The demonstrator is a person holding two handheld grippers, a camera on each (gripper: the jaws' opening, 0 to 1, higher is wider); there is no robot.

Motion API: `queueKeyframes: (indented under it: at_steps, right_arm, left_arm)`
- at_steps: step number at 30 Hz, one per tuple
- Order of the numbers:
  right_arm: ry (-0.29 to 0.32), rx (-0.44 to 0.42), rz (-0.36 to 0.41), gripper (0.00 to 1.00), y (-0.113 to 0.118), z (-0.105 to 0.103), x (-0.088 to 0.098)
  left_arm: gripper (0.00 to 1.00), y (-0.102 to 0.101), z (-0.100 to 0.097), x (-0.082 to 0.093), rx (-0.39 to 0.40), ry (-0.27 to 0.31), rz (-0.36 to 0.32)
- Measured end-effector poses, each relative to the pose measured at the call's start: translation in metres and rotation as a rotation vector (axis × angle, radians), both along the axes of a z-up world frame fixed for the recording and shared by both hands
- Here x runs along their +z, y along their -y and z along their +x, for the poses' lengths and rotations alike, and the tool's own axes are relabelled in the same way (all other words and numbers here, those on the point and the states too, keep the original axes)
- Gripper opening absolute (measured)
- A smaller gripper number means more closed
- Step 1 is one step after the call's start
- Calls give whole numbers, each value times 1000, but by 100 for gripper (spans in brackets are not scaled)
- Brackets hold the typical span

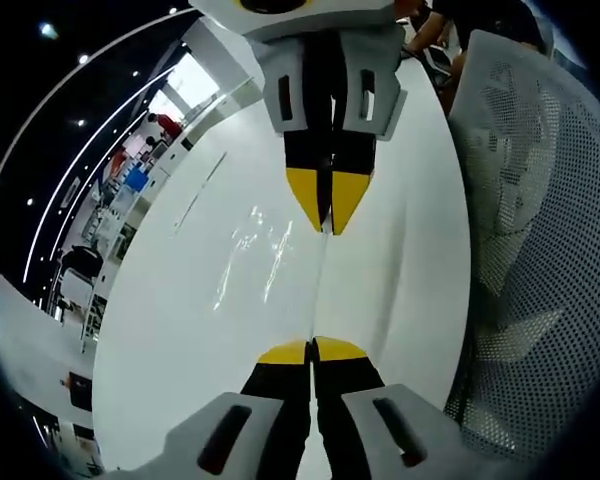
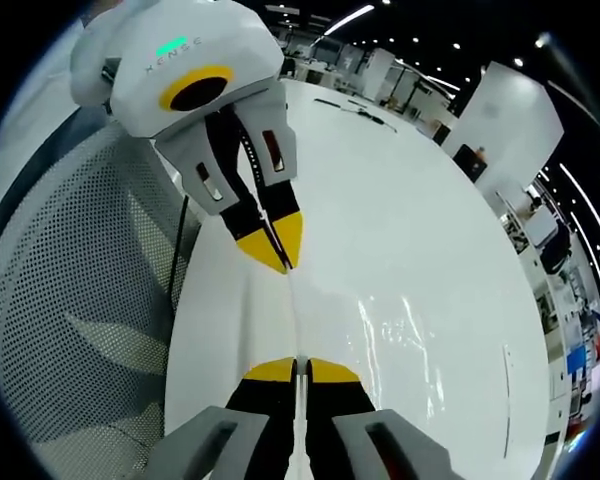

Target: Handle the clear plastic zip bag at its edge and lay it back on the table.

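Left claw (image 1: 313, 350) and right claw (image 2: 300, 368) both clamped on the clear zip bag (image 1: 280, 260) edge, stretched above the white desk (image 1: 180, 340).

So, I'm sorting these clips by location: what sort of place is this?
Probably a large open-plan office or lab. A long white table runs into a hall with strip ceiling lights and desks behind, and a white mesh chair stands beside it, near where both grippers pinch the clear bag's edge.

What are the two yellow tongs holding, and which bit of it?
Both tongs, left and right, are shut on one edge of the clear plastic zip bag, each pinching an opposite end of it, above the white table.
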State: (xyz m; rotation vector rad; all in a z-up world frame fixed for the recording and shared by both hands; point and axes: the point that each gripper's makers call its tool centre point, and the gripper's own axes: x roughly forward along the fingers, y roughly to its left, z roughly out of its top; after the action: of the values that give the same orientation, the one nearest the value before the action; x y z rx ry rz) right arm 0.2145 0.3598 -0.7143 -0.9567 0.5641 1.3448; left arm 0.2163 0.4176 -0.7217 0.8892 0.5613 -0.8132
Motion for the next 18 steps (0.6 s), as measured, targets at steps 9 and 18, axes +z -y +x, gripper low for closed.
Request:
queueKeyframes:
  at_steps: [9,18]
  right_arm:
    - [-4,-8,-1,0,2,-1,-1]
    - [-5,-11,0,0,4,-2,2]
  left_arm:
    - [0,-4,-2,0,9,-4,8]
    - [0,-6,-2,-1,12,-5,10]
